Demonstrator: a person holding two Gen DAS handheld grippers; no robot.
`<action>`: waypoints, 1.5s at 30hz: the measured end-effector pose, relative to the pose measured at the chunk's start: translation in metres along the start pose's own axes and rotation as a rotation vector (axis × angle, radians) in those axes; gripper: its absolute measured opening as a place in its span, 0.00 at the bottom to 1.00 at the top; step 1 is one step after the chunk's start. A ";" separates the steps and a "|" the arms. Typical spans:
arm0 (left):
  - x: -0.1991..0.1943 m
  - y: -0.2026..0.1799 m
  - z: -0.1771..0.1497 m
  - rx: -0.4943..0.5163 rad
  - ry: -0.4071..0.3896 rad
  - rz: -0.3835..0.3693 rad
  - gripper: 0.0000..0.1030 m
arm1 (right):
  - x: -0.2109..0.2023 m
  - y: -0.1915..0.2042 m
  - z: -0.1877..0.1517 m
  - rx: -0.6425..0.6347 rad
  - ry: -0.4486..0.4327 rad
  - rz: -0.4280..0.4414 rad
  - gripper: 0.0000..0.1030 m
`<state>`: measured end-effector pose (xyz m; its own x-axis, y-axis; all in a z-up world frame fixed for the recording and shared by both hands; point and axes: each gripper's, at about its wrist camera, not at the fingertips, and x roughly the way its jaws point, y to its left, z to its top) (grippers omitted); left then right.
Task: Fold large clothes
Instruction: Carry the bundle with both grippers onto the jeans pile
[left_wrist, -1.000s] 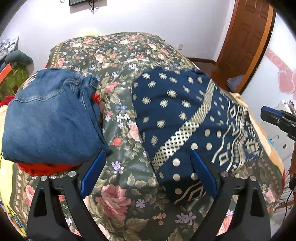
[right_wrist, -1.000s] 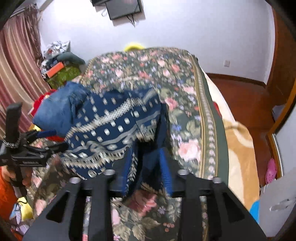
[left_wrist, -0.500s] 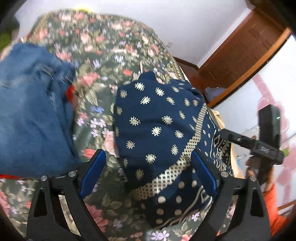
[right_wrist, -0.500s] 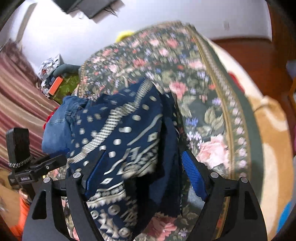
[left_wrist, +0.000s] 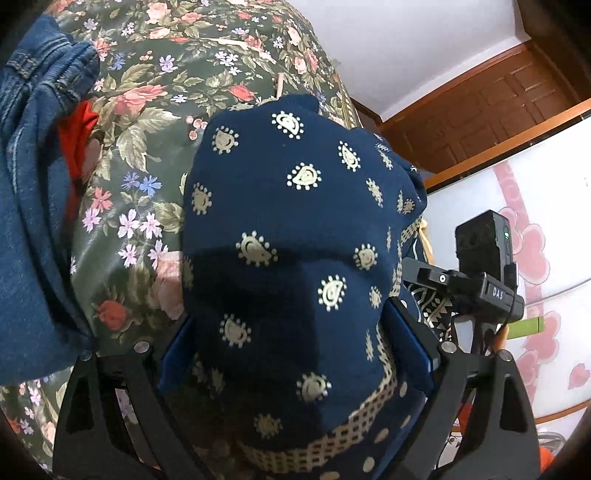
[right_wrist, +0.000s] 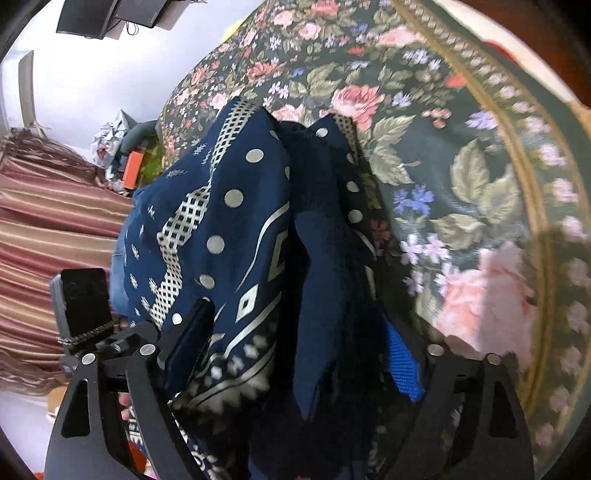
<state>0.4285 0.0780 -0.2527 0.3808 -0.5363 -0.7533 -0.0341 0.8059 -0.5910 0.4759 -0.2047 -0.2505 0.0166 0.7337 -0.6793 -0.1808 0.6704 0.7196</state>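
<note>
Navy patterned garment (left_wrist: 295, 229) between the left hand-held gripper's (left_wrist: 295, 350) spread blue pads, on floral bedspread (left_wrist: 155, 122).

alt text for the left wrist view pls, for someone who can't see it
A folded navy garment with cream paisley and dot print fills the centre, lying on a floral bedspread between the wide-set fingers of the left gripper. Folded blue jeans over something red sit at left; the right gripper's body shows at right, before a wooden door.
</note>
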 end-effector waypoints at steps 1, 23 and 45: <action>0.001 0.001 0.001 -0.003 0.000 -0.002 0.91 | 0.001 -0.001 0.001 0.006 0.006 0.012 0.84; -0.061 -0.032 0.014 0.103 -0.097 0.032 0.51 | -0.039 0.074 -0.005 -0.097 -0.088 -0.001 0.26; -0.269 0.017 0.041 0.187 -0.412 0.172 0.51 | 0.022 0.263 0.030 -0.321 -0.164 0.119 0.26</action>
<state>0.3637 0.2463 -0.0477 0.7196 -0.2775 -0.6365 0.0236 0.9259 -0.3770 0.4582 -0.0092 -0.0720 0.1297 0.8299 -0.5427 -0.4893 0.5296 0.6929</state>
